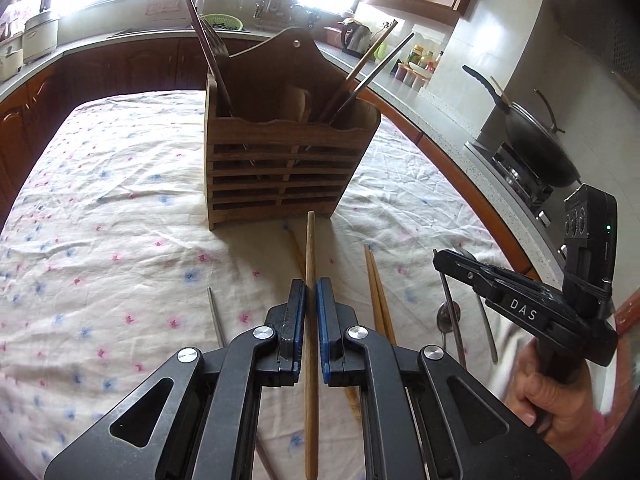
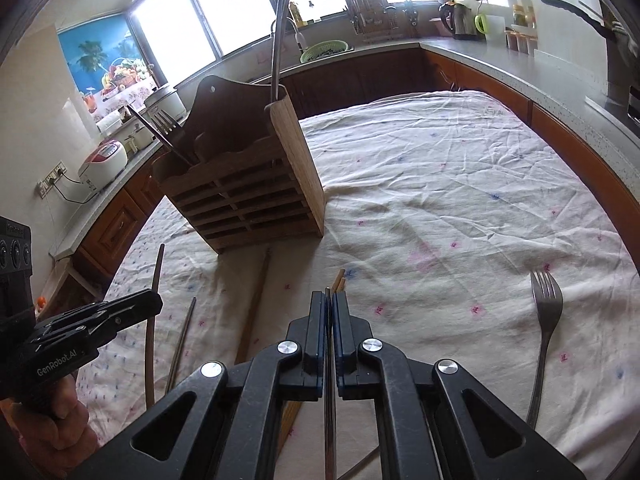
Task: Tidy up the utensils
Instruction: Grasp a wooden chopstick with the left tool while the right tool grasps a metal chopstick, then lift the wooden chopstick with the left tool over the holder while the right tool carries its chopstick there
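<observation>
Both sets of fingers pinch a thin stick, ready for the wooden holder.

The left gripper [image 1: 311,292] has its fingers closed tight on a wooden chopstick [image 1: 310,248], which sticks out ahead toward the wooden holder [image 1: 280,160]. The right gripper [image 2: 331,304] has its fingers closed on a thin metal stick [image 2: 330,400], likely a metal chopstick. I think each is pinched near the middle so it stays straight for dropping in. The holder stands on the flowery cloth of the table [image 1: 100,220], just ahead. Both grippers tilt down and forward. A fork [image 2: 545,320] and two more chopsticks [image 1: 378,296] lie waiting on the cloth. A hand [image 1: 548,392] grips the right handle.
</observation>
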Tool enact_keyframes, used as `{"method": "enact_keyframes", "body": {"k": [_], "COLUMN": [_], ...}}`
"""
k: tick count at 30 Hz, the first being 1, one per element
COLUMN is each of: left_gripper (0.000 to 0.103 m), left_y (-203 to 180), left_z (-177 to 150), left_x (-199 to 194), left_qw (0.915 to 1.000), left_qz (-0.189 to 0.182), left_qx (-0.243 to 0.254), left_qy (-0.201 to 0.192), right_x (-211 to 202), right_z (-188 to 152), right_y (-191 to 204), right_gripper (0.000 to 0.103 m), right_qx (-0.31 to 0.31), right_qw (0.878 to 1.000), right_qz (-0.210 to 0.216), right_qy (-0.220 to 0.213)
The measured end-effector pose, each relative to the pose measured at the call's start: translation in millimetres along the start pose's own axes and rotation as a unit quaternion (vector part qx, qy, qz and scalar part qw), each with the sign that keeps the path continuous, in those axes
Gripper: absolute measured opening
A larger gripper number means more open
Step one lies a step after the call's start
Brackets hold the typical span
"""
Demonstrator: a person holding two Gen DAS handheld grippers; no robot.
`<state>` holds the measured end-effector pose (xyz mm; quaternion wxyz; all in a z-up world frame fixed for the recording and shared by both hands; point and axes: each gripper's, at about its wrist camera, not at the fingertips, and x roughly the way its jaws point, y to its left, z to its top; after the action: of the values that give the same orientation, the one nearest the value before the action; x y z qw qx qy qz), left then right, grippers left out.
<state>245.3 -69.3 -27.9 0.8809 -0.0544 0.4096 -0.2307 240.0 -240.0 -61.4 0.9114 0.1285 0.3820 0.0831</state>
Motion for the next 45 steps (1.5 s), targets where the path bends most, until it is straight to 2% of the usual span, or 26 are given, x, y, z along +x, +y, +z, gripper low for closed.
{"method": "enact_keyframes", "body": {"k": [13,21,31,45], "left_gripper": [0.005,0.005,0.005,0.005], "left_y": [2,4,8,19], "left_z": [-10,-13,-12,4], "left_x": [-69,-99,-115,-135], "left_qw": [0.9982,0.9959,0.9935,0.9869], "left_qz": [-0.006,0.001,0.006,0.013], "left_qx": [-0.008,-0.013,-0.023,-0.05], "left_qy": [-0.058,-0.089,-0.111,-0.153], "right_x": [-64,-96,-120,-131], "right_z": [8,12,14,25], "right_y": [19,29,35,39], "right_gripper": [0.003,0.003,0.003,0.003], "right_qx": [-0.007,-0.02,-0.027,-0.025], "right_qw": [0.997,0.994,0.99,0.986], "right_qz": [0.032,0.034,0.034,0.041], "right_qy": [-0.065,-0.104,-0.136,-0.161]}}
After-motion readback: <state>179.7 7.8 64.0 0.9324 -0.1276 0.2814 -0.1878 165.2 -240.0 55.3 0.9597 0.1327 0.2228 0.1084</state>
